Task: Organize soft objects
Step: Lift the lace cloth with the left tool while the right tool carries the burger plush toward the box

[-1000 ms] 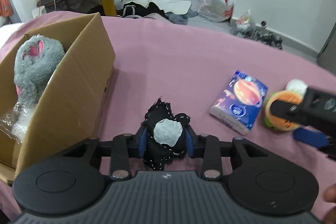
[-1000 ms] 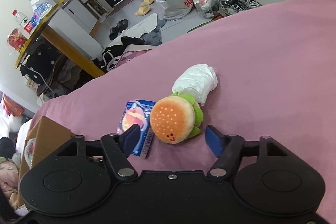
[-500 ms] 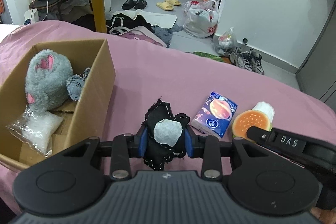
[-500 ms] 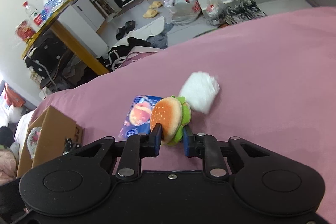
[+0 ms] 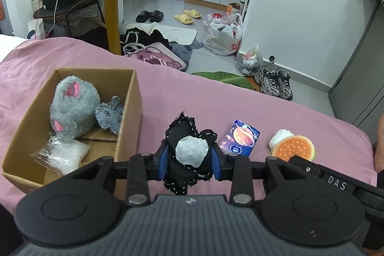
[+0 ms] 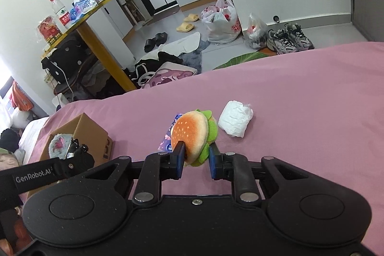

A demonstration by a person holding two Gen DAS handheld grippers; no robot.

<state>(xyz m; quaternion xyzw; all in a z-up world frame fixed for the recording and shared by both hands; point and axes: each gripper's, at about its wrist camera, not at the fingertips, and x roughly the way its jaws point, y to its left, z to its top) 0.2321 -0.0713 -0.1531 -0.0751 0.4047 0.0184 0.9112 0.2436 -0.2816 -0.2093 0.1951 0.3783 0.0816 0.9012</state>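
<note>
Both grippers now carry cargo above the pink bed [image 6: 300, 97]. A second ago the right gripper [image 6: 195, 161] stood wide around the burger plush [image 6: 193, 133], which lay flat on the bedding; half a second ago its fingers had pinched in on the toy, and it is now clamped edge-on between them at the centre of the right wrist view. The left gripper [image 5: 189, 160] keeps its fingers pressed on a black stitched cloth toy [image 5: 187, 152] with a pale grey patch, at lower centre of the left wrist view; its camera has climbed, so the open top of the cardboard box [image 5: 129, 112] at left of frame shows far more than before.

That likely puts two soft items one drop from being sorted.

Inside the box: a grey furry plush [image 5: 72, 107] with pink ears against the far left wall, a small grey-blue stuffed animal [image 5: 109, 115] leaning beside it toward the right wall, and a clear bag of white filling [image 5: 62, 155] at the near end.

Left on the bed are a planet-printed tissue pack [image 5: 240, 137], just right of the held black toy, and a white crumpled bundle [image 6: 236, 120] near the burger.
</note>
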